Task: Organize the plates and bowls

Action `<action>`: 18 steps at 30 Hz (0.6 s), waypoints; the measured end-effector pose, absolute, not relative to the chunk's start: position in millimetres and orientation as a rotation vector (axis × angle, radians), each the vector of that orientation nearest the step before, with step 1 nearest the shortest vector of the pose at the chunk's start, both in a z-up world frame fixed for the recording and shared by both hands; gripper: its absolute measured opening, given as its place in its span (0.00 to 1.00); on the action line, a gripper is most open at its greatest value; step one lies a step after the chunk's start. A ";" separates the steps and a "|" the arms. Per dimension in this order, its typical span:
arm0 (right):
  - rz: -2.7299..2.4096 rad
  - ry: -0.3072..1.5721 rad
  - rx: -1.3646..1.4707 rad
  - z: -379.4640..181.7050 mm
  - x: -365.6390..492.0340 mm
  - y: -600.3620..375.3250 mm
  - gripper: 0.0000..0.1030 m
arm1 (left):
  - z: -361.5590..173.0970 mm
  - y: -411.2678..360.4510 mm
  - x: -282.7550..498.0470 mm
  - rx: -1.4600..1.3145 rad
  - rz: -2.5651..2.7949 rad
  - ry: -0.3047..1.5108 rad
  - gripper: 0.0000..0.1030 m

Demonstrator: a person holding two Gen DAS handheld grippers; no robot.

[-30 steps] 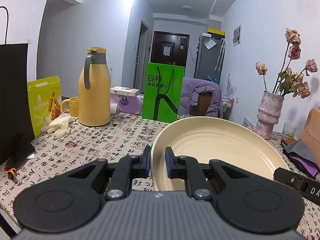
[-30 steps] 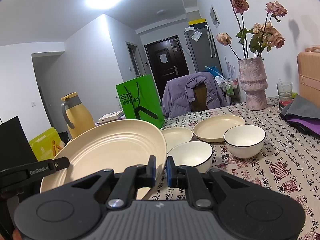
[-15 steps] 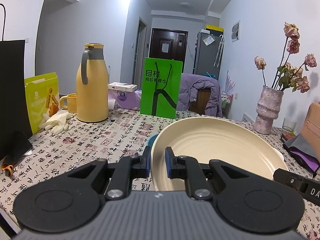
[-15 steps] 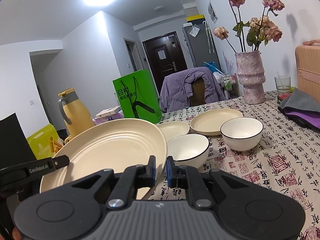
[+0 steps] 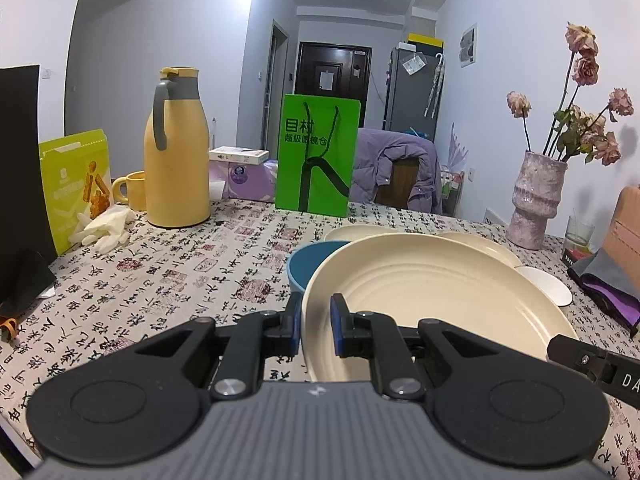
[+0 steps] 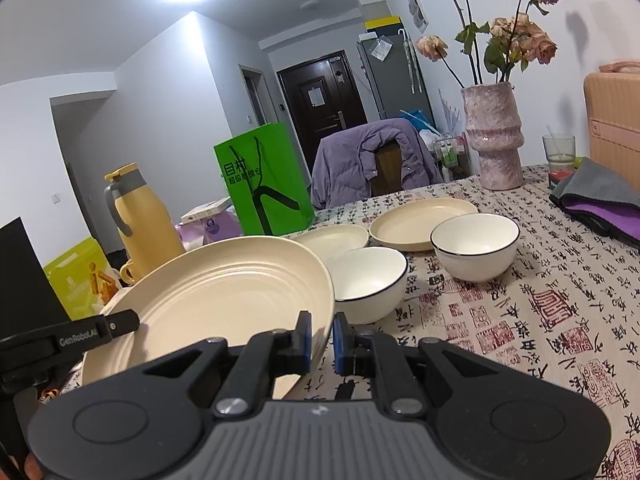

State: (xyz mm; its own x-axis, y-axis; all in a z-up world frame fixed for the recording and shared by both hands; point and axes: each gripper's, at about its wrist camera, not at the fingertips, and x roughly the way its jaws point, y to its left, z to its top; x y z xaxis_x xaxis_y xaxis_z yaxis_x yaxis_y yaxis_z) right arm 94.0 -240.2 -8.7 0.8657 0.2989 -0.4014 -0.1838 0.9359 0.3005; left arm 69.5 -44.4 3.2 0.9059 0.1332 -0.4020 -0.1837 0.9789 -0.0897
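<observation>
both grippers held the large ribbed cream plate (image 5: 432, 292) above the patterned counter (image 5: 192, 268): the left gripper (image 5: 314, 322) had its jaws narrowed on the plate's left rim, the right gripper (image 6: 322, 338) on its right rim. open cloth lay to the left. a blue bowl (image 5: 308, 258) sat partly hidden behind the plate, and two white black-rimmed bowls (image 6: 366, 278) stood just right of it.

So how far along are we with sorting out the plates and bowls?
Nothing looks stacked yet. In hand: the large cream plate, gripped at opposite rims by the left gripper and right gripper, tilted above the table. Left: two smaller cream plates lie side by side, two white bowls stand apart on the tablecloth, and a blue bowl sits behind the held plate.
</observation>
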 end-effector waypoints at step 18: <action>0.231 0.507 0.284 -30.2 95.8 -258.6 0.10 | -13.8 -60.2 76.4 -0.096 0.126 0.451 0.13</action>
